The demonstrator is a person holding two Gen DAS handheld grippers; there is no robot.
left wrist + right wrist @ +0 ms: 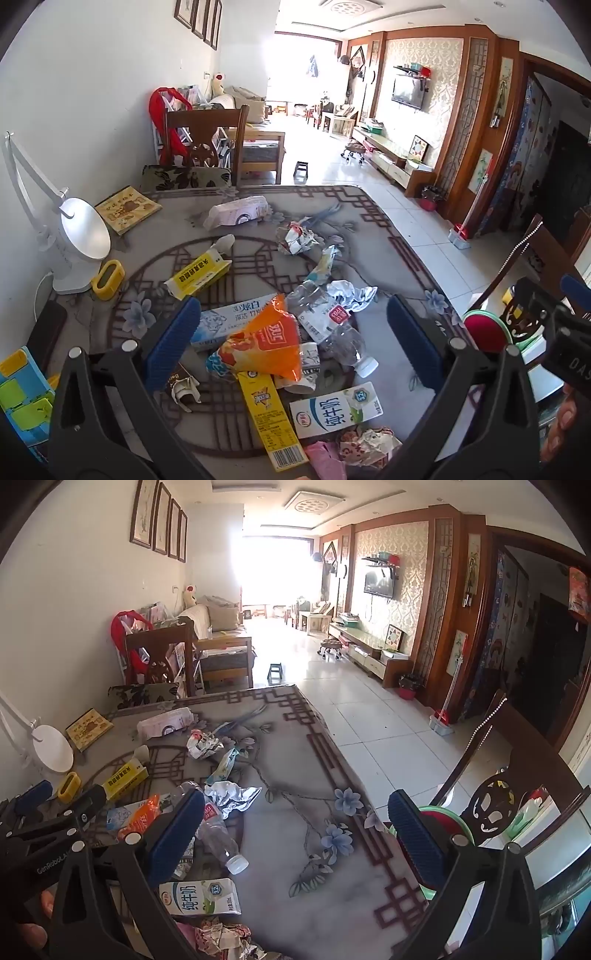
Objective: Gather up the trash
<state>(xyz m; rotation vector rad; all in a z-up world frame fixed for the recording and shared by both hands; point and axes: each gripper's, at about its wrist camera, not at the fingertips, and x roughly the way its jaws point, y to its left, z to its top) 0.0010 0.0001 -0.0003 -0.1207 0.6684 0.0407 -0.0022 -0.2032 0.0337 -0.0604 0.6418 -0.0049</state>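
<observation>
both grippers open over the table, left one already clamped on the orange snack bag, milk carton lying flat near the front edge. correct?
Not quite. The left gripper holds nothing: the left wrist view shows its jaws wide apart above the orange snack bag, not clamped. The right gripper is open too, and the milk carton lies flat.

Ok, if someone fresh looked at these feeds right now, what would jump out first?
The litter heap on the patterned table: an orange snack bag on top, between the open left gripper fingers, with a crushed clear bottle beside it. A milk carton lies nearer. The open right gripper hovers over bare tablecloth.
</observation>
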